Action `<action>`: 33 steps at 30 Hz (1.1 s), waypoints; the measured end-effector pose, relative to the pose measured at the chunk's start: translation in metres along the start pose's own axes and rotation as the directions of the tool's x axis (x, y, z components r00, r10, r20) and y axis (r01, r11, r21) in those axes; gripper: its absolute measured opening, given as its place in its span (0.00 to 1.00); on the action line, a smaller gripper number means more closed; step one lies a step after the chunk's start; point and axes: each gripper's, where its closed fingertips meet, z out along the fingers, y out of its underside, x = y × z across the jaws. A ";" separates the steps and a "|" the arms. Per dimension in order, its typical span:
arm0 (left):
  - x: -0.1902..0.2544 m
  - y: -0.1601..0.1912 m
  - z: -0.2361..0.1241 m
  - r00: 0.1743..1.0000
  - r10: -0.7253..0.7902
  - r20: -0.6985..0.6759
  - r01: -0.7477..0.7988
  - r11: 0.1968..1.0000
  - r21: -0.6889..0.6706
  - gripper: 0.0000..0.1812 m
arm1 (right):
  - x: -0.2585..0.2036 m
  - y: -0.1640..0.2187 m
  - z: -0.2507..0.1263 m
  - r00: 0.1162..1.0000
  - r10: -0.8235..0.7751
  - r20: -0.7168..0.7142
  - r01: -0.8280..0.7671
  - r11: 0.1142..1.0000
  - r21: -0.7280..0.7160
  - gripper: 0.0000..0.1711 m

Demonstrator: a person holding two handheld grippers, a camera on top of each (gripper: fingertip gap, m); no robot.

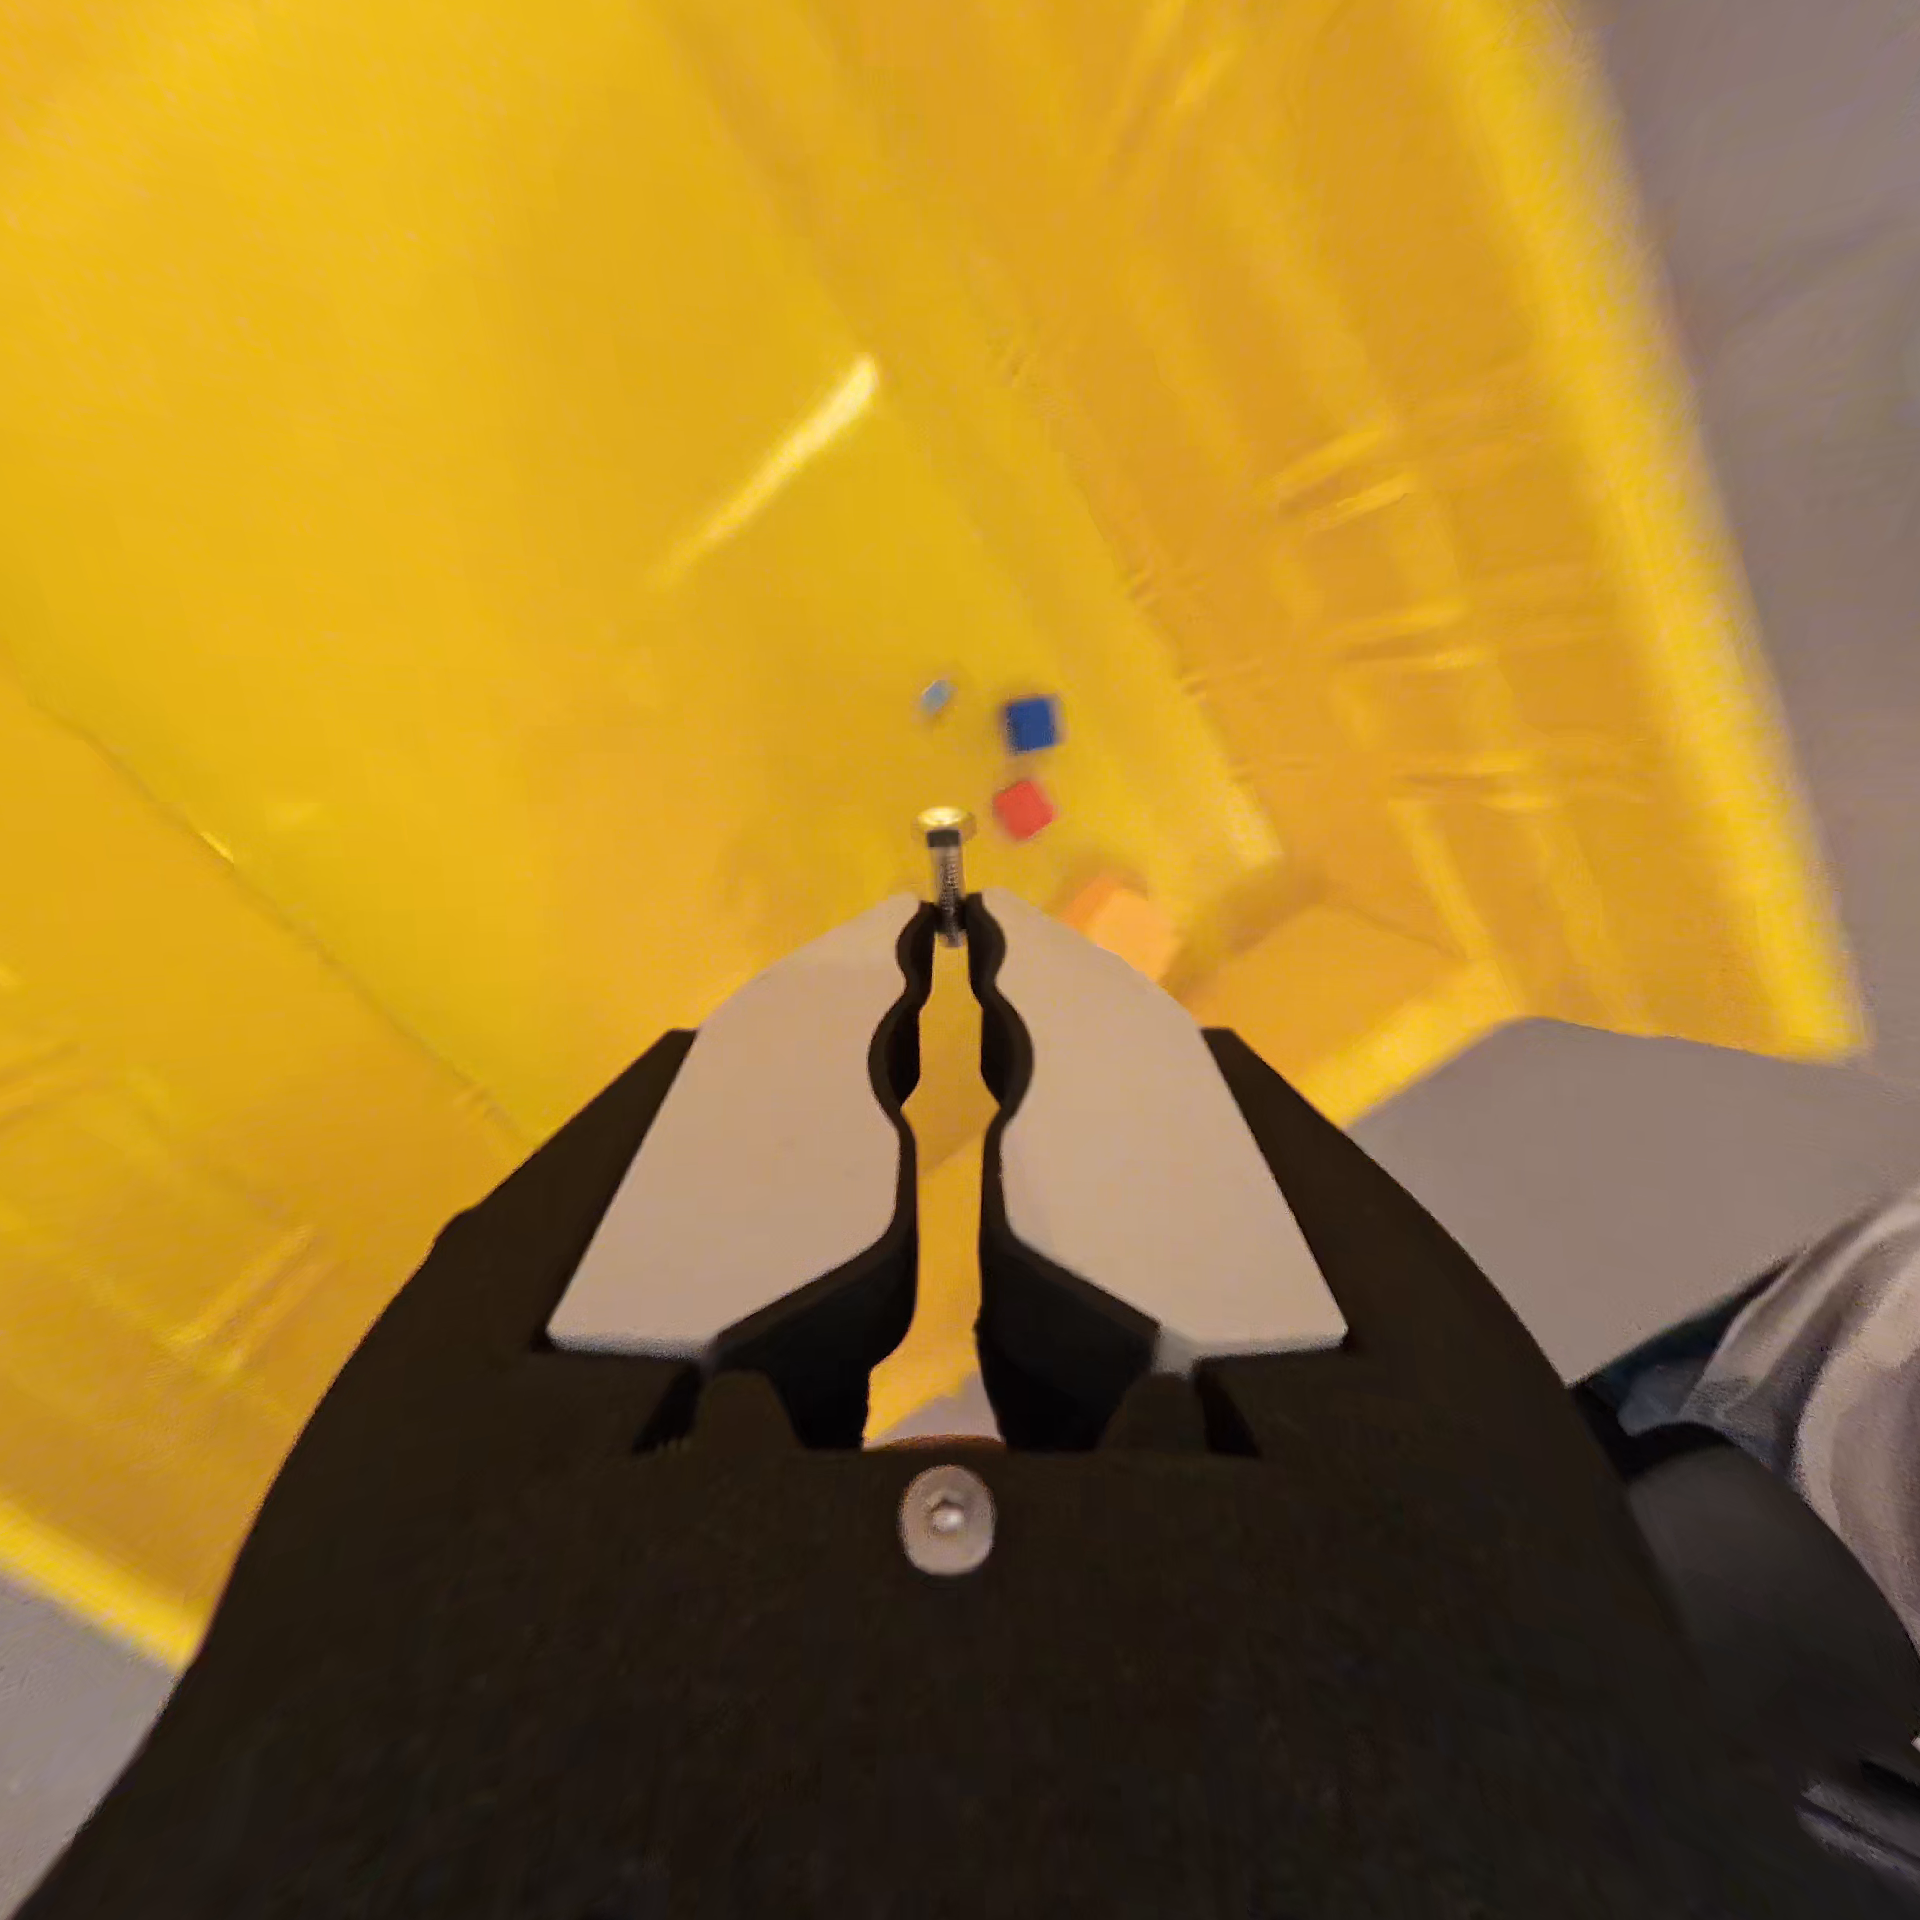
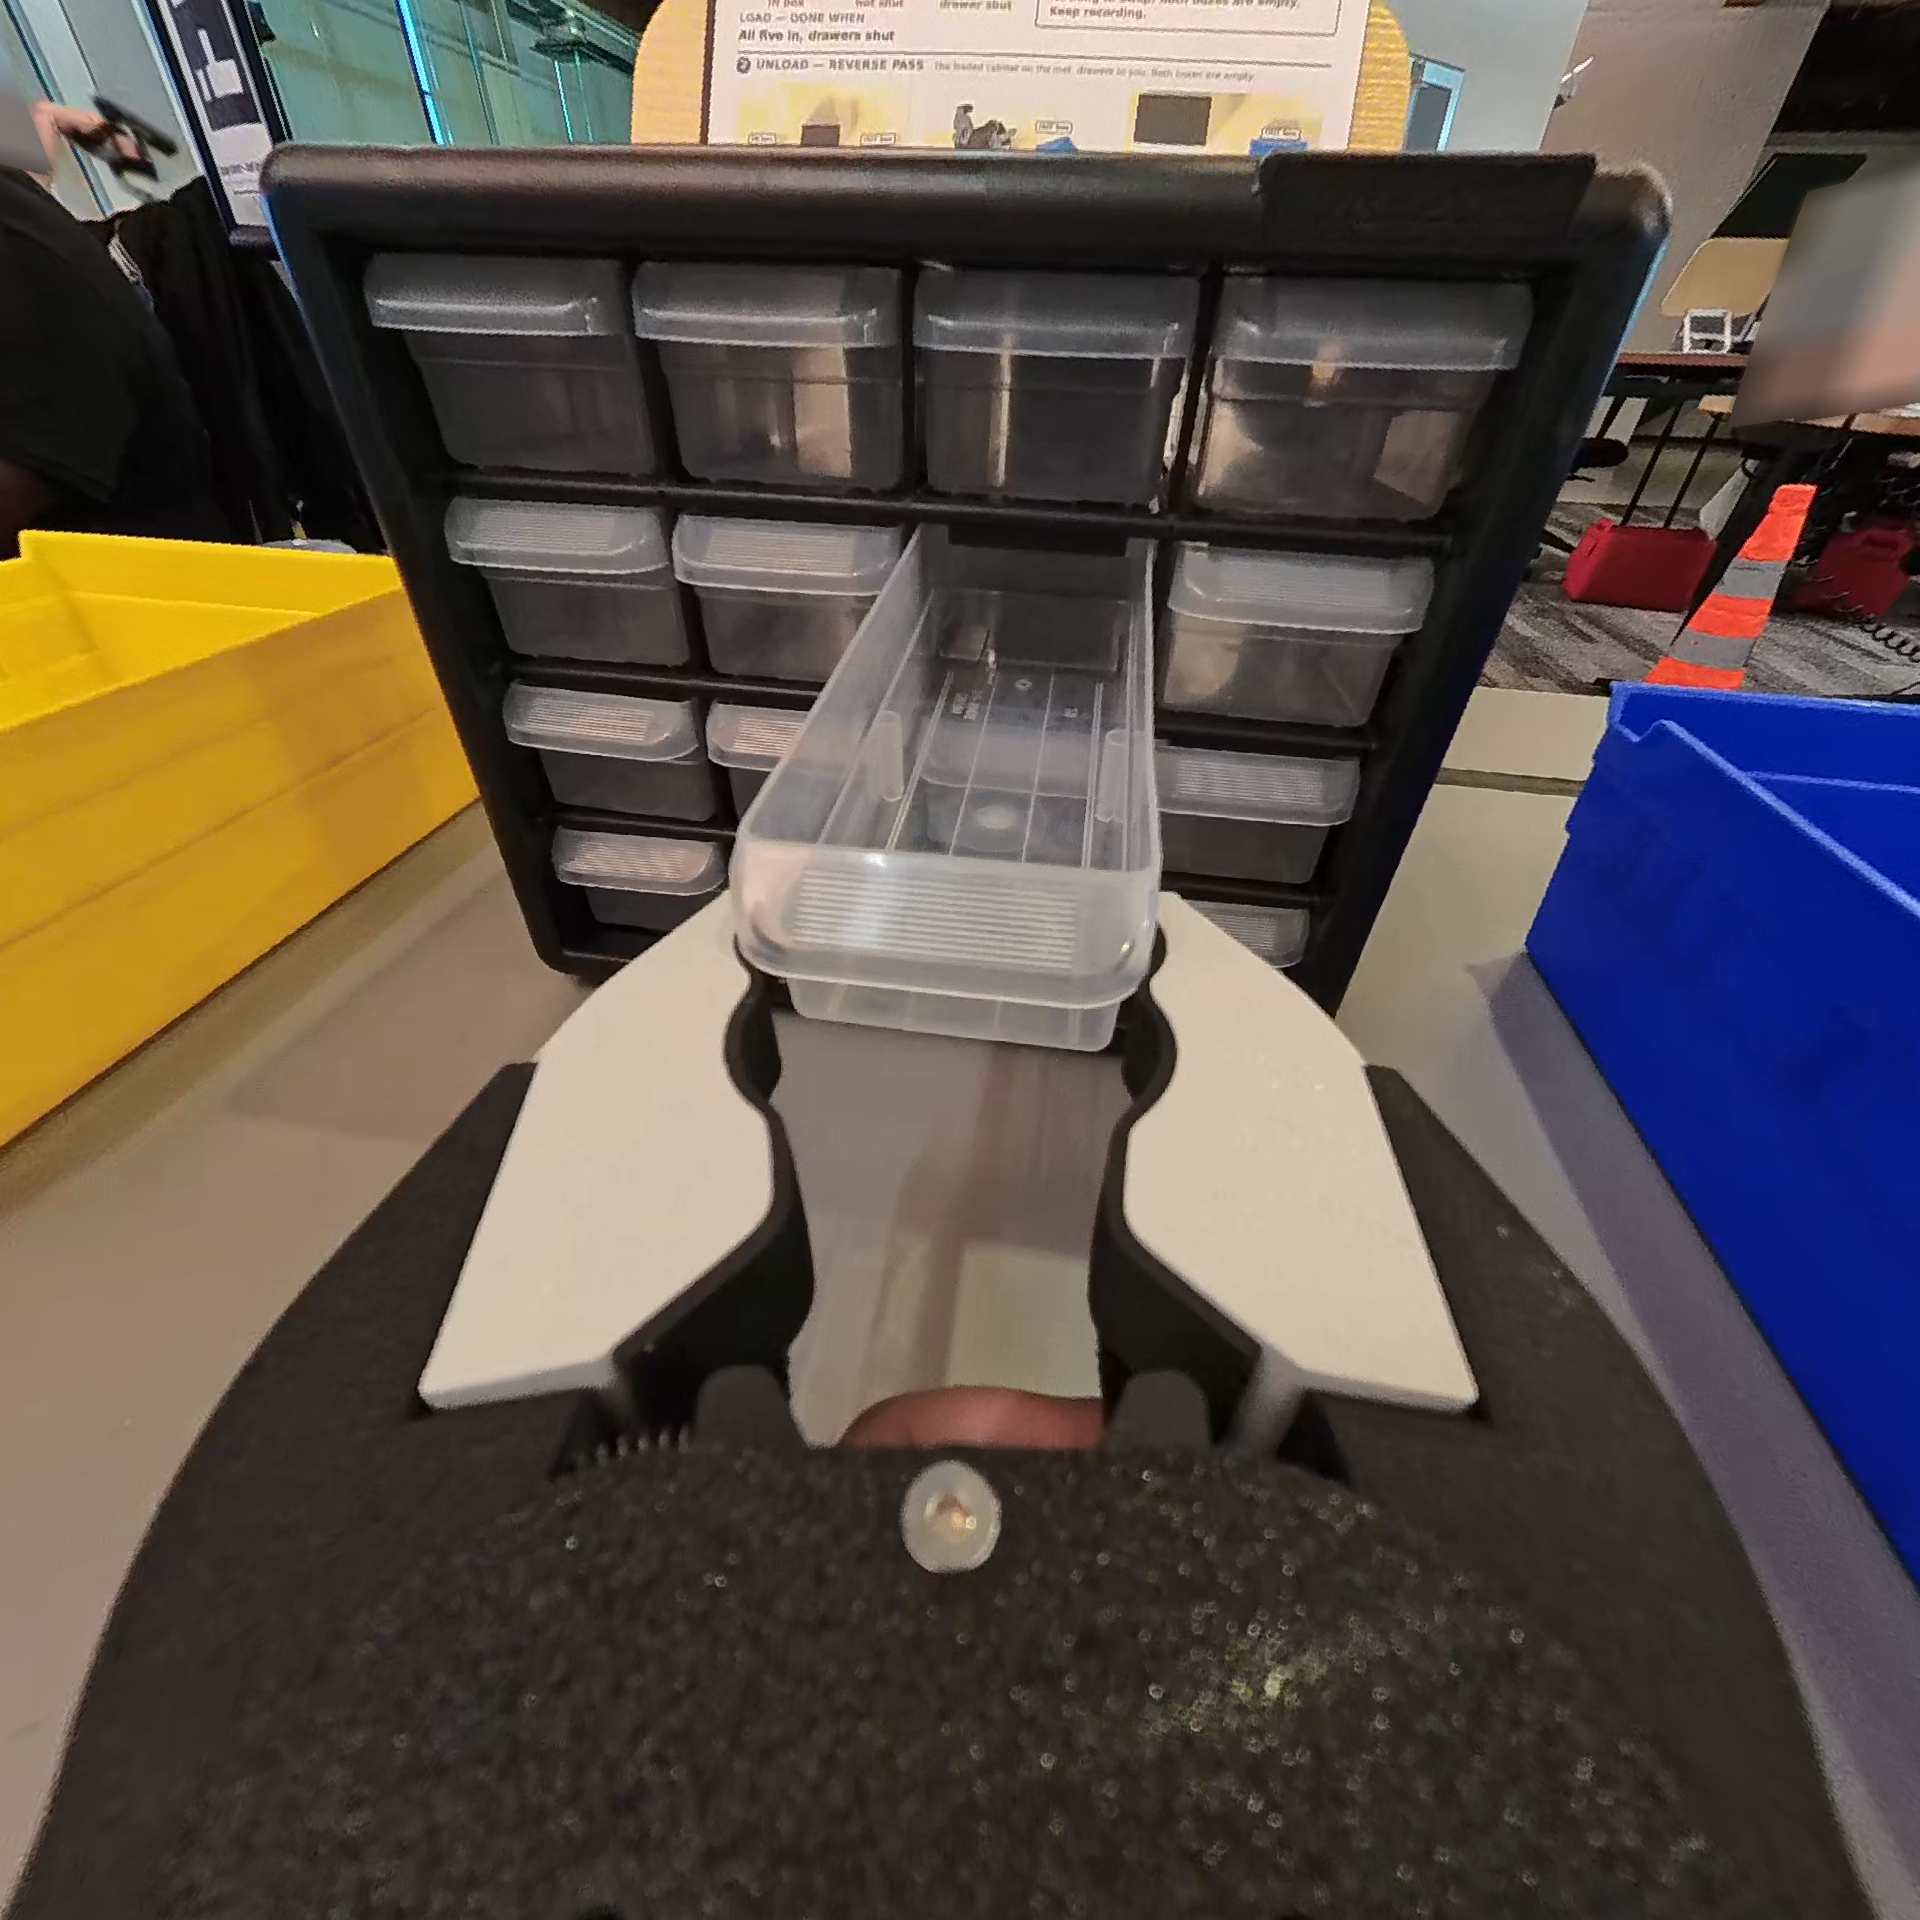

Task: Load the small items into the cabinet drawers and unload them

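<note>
**Tongs carrying a bolt, drawer waiting open**

Your left tongs are pinching a small metal bolt by its shank, head pointing away, above the inside of the yellow bin. Your right tongs are standing wide around the front of the pulled-out clear drawer; I cannot tell if they are touching it or only flanking it. This drawer is looking empty, and it is sticking far out of the black cabinet on the table.

I am judging that the loading is only beginning. A blue cube, a red cube, an orange block and a small pale piece are lying in the yellow bin yet. The blue bin is standing at the right. The other drawers are closed; their content is not clear to see.
</note>
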 end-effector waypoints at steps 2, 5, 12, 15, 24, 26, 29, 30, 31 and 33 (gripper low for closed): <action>0.027 -0.029 -0.038 0.993 0.118 -0.016 -0.114 0.982 0.149 0.03 | 0.000 0.000 0.000 1.000 -0.003 -0.001 0.003 1.000 -0.001 0.38; 0.103 -0.078 -0.098 0.918 0.396 -0.012 -0.368 0.864 0.343 0.03 | 0.000 0.000 -0.002 1.000 -0.011 -0.006 0.011 1.000 0.001 0.38; 0.259 -0.169 -0.101 0.625 0.779 0.060 -0.768 0.599 0.226 0.03 | -0.001 0.001 -0.006 1.000 -0.026 -0.012 0.026 1.000 0.006 0.38; 0.280 -0.192 -0.063 0.573 0.819 0.034 -0.819 0.573 0.028 0.03 | 0.000 0.002 -0.007 1.000 -0.020 -0.011 0.020 1.000 0.005 0.38; 0.281 -0.186 -0.001 0.571 0.812 -0.122 -0.793 0.506 -0.338 0.03 | 0.001 0.001 -0.008 1.000 -0.003 0.000 0.003 1.000 0.006 0.38; 0.278 -0.186 0.003 0.582 0.803 -0.129 -0.780 0.507 -0.366 0.03 | 0.001 0.001 -0.008 1.000 0.001 0.002 -0.001 1.000 0.006 0.38; 0.274 -0.188 0.007 0.598 0.791 -0.129 -0.762 0.512 -0.396 0.03 | 0.000 0.001 -0.008 1.000 0.001 0.005 -0.001 1.000 0.006 0.38; 0.273 -0.188 0.009 0.598 0.791 -0.127 -0.760 0.510 -0.402 0.03 | 0.000 0.001 -0.008 1.000 -0.001 0.005 0.001 1.000 0.005 0.38; 0.273 -0.187 0.011 0.601 0.788 -0.133 -0.758 0.510 -0.406 0.03 | 0.000 0.001 -0.008 1.000 0.000 0.006 0.000 1.000 0.005 0.38; 0.272 -0.183 0.013 0.603 0.785 -0.143 -0.755 0.503 -0.422 0.03 | 0.000 0.002 -0.007 1.000 -0.005 0.007 0.005 1.000 -0.004 0.38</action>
